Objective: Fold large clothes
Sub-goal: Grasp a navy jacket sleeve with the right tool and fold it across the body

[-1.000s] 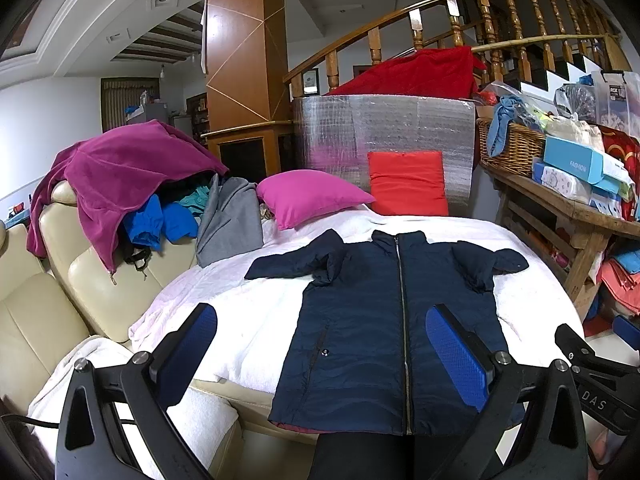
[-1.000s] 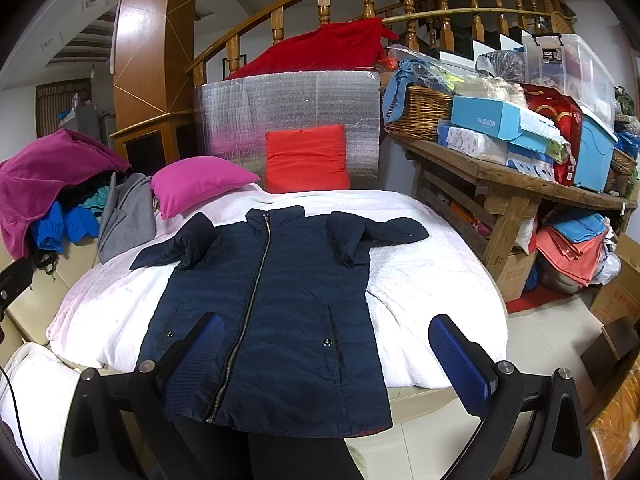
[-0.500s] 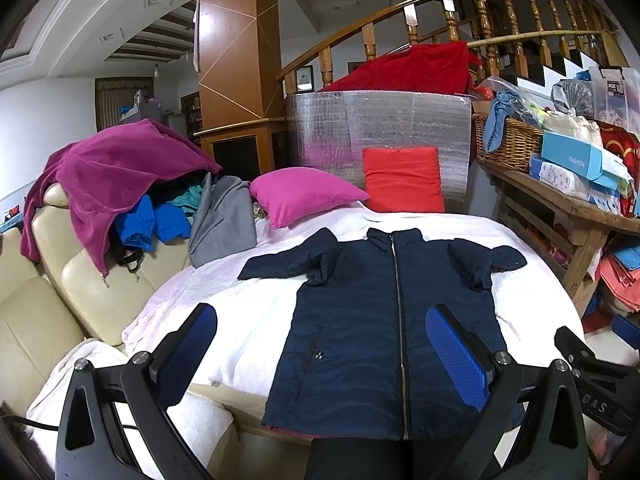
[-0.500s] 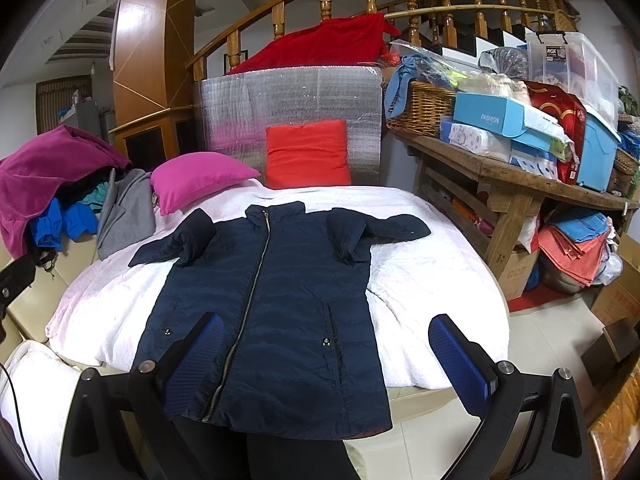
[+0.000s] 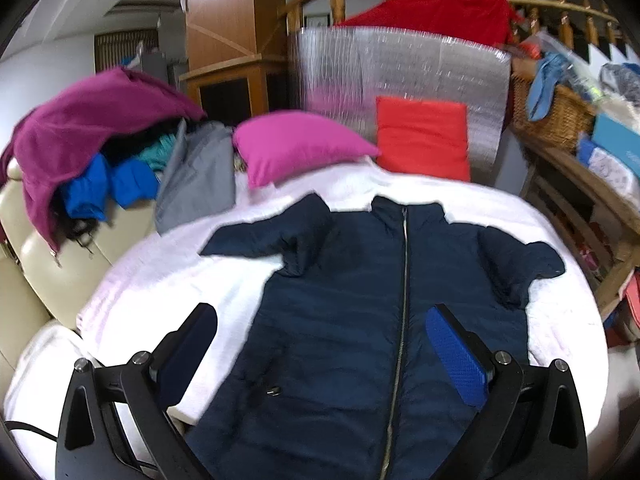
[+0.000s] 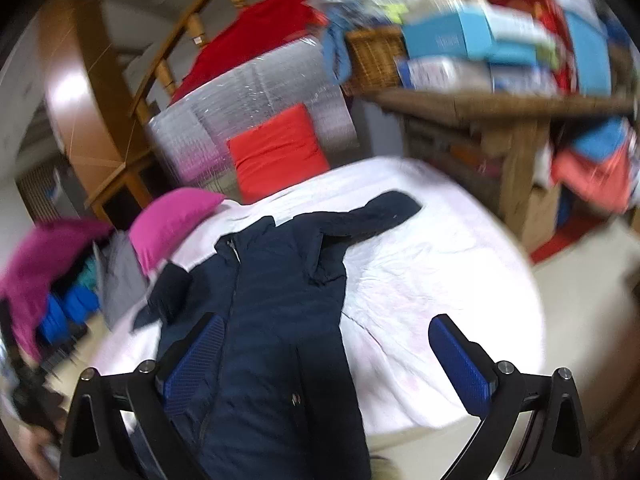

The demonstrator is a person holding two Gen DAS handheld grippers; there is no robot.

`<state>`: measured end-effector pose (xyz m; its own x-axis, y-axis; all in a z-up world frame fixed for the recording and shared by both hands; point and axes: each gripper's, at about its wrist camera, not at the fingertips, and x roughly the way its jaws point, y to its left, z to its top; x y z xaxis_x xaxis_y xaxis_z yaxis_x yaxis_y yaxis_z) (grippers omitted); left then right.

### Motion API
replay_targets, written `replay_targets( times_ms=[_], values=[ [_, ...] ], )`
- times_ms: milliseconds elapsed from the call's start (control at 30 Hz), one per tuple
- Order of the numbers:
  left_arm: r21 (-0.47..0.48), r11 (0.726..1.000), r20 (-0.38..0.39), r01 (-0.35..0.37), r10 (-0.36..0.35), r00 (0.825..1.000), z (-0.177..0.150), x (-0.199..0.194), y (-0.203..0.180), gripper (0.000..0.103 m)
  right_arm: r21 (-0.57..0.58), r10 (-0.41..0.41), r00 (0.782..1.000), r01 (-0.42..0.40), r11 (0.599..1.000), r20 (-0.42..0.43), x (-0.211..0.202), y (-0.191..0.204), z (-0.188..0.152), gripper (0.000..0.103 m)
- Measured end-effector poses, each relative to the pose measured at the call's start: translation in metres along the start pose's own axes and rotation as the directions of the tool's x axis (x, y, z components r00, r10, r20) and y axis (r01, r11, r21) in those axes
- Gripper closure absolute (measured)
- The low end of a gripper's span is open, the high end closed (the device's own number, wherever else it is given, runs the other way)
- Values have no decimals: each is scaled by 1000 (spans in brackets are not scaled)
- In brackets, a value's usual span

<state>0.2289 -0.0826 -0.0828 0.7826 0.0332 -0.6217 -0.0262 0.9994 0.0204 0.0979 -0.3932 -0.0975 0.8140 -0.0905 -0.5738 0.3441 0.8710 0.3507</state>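
A navy padded jacket (image 5: 360, 320) lies zipped and face up on a white-covered round bed (image 5: 160, 280), sleeves bent beside the body. My left gripper (image 5: 320, 360) is open and empty above the jacket's lower left half. In the right wrist view the jacket (image 6: 272, 320) lies tilted on the bed (image 6: 440, 280). My right gripper (image 6: 324, 364) is open and empty above the jacket's lower right edge.
A pink pillow (image 5: 296, 148) and a red cushion (image 5: 424, 140) sit at the bed's far side before a silver panel (image 5: 400, 68). A clothes pile (image 5: 100, 140) covers the cream sofa on the left. A cluttered wooden bench (image 6: 500, 100) stands on the right.
Both grippers have moved forward and down toward the jacket. The right wrist view has tilted and is blurred by motion. Both stay open.
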Motion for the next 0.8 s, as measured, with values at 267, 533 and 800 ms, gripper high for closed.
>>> replay_targets(
  times_ms=[267, 533, 800],
  values=[
    [-6, 1000, -83, -27, 26, 996, 11, 104, -60, 0, 302, 226, 971, -193, 933, -78, 144, -80, 63, 4],
    [-48, 995, -38, -86, 84, 996, 35, 175, -82, 0, 485, 242, 962, -154, 861, -124, 293, -126, 94, 25],
    [-52, 984, 3, -173, 173, 985, 34, 216, -70, 0, 572, 172, 970, -46, 819, -169, 389, -157, 104, 42]
  ],
)
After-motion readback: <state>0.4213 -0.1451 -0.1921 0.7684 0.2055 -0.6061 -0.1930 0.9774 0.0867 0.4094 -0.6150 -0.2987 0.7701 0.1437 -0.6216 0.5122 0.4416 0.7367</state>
